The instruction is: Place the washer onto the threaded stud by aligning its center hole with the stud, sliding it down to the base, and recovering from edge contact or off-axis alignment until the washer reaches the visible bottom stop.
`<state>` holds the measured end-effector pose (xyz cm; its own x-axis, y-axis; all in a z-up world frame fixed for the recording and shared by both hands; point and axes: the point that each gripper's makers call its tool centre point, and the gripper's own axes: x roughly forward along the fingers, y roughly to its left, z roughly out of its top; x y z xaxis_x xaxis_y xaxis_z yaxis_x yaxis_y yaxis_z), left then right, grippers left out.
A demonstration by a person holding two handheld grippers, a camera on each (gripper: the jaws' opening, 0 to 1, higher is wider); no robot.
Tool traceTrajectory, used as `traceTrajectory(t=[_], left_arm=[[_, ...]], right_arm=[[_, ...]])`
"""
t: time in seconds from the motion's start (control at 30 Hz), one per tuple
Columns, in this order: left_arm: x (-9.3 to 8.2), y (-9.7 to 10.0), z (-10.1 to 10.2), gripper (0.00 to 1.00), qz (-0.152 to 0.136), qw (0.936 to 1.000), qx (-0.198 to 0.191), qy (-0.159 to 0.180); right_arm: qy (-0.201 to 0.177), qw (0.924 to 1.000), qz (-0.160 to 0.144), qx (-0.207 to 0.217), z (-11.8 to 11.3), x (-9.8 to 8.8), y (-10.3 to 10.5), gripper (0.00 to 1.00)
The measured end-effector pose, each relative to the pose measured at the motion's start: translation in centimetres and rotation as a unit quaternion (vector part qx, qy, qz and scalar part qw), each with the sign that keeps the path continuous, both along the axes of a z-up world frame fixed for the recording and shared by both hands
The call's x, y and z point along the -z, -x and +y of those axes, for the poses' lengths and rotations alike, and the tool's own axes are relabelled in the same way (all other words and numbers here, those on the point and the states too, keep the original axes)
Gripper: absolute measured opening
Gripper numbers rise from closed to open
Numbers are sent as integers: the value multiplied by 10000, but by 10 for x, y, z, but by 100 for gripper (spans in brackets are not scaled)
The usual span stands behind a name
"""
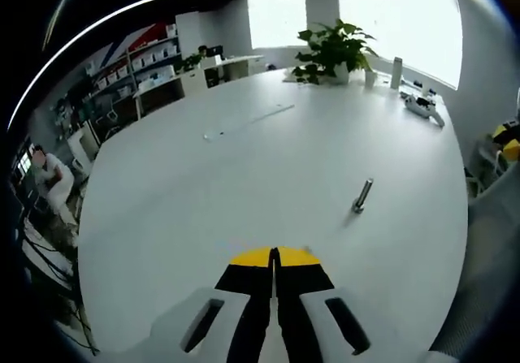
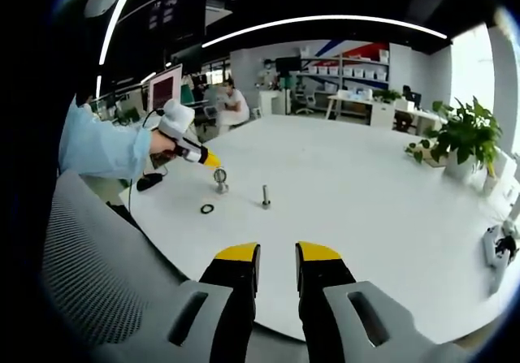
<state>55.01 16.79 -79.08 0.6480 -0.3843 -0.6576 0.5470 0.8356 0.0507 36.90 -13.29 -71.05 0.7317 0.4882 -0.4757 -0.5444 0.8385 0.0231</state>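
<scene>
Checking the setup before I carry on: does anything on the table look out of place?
Nothing looks spilled or damaged. The stud stands upright and bare on the table; a black ring lies flat beside it, apart. A small metal piece sits near the left tongs; I cannot identify it.

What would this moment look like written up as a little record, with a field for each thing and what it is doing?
Table: large, white
Threaded stud: upright on the table
Washer: dark ring lying flat on the table, left of the stud, not on it
Small metal piece: standing beside the washer, kind unclear
Left gripper: jaws shut, nothing visible between them, held above the table near the small metal piece
Right gripper: jaws open, empty, back from the stud
Potted plant: far table edge
</scene>
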Motion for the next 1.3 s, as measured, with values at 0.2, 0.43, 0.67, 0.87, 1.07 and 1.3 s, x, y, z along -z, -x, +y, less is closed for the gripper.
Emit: traceTrajectory(t=[0.2, 0.43, 0.67, 0.87, 1.07, 1.3], left_arm=[[6, 3, 1, 0, 115, 9999, -56, 37], [-12, 12, -8, 0, -365, 9987, 229, -265], [19, 93, -98, 1, 137, 9796, 1992, -240], [58, 124, -127, 3, 500, 9655, 2522, -419], [68, 117, -124, 3, 524, 9636, 2556, -585], [79, 121, -128, 2, 679, 9622, 2570, -594]], right_arm=[[5, 10000, 9, -9, 0, 1, 0, 20], [36, 10000, 42, 1, -1, 2, 1, 20], [25, 10000, 36, -6, 0, 1, 0, 20], [13, 10000, 24, 2, 0, 1, 1, 20], [-15, 10000, -14, 9, 1, -1, 0, 20], [-29, 10000, -24, 23, 1, -2, 0, 20]])
